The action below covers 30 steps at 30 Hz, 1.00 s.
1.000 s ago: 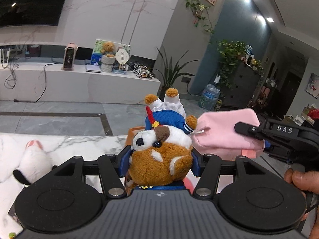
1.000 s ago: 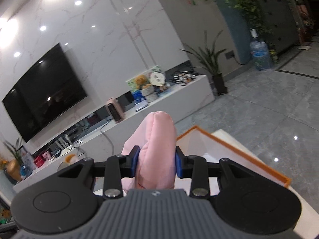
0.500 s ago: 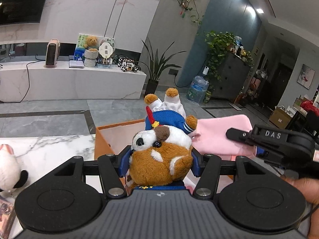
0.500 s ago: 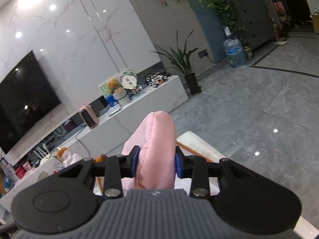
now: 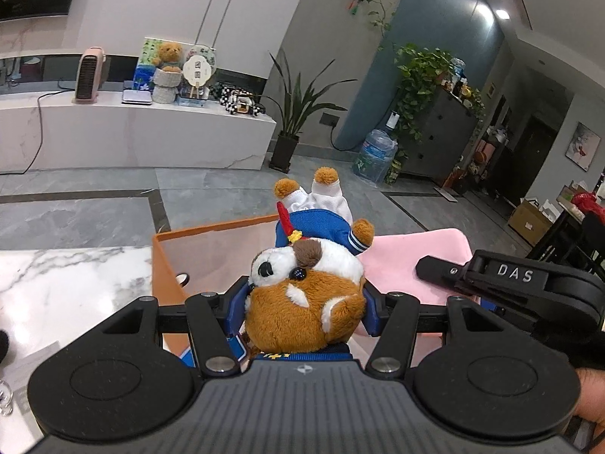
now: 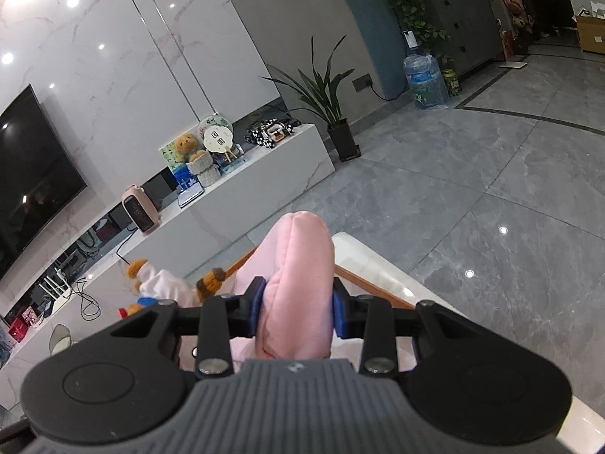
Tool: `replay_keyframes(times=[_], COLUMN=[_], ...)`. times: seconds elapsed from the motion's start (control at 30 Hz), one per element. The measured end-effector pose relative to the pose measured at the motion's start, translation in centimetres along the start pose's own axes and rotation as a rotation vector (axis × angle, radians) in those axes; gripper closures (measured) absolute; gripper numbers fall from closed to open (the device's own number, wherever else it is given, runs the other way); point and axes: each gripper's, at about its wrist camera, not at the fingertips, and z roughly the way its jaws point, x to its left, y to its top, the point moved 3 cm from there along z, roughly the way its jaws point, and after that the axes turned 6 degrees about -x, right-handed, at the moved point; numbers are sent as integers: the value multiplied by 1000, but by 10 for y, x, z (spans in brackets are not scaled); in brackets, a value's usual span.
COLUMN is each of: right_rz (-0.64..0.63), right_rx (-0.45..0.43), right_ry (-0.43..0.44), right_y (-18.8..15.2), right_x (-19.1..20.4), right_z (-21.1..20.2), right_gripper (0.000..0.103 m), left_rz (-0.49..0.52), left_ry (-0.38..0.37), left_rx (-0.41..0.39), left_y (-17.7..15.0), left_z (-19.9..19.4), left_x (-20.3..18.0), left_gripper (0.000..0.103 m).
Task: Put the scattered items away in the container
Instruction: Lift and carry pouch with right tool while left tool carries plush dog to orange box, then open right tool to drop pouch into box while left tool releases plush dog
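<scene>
My left gripper [image 5: 306, 302] is shut on a brown and white plush dog [image 5: 306, 299] in a blue sailor outfit, held upside down over the orange box [image 5: 166, 261]. Its feet point away from me. My right gripper [image 6: 297, 308] is shut on a pink soft pouch [image 6: 297, 265], and that pouch [image 5: 416, 257] shows at the right in the left wrist view, with the black right gripper body [image 5: 529, 295] beside it. The plush dog [image 6: 162, 283] appears at the left in the right wrist view. The orange box rim [image 6: 374, 287] lies under the pouch.
The box stands on a white marble table [image 5: 68, 283]. Small items [image 5: 5, 340] lie at the table's left edge. A low white TV bench [image 5: 132, 132], a potted plant [image 5: 295, 113] and a water bottle [image 5: 376, 155] stand beyond on the grey tiled floor.
Both grippers have moved forward and down over the orange box with their loads. The box interior now shows under the plush dog, and the white toy on the left has slid out of view.
</scene>
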Motion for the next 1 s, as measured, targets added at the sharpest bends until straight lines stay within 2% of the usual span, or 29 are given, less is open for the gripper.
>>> replay_keyframes(times=[0.27, 0.43, 0.57, 1.0], right_rz=[17, 7, 1, 34], right_rx=[27, 91, 84, 55], right_ry=[-26, -32, -31, -28], right_y=[-6, -14, -15, -5], right_x=[-3, 2, 3, -3], right_z=[23, 38, 36, 28], right_gripper=[65, 60, 54, 54], left_rz=[-35, -47, -21, -47], left_ry=[-45, -42, -24, -2], left_rx=[4, 95, 78, 35], left_y=[-3, -16, -16, -6], left_z=[17, 31, 25, 13], left_x=[9, 16, 11, 8], left_gripper=[36, 33, 31, 29])
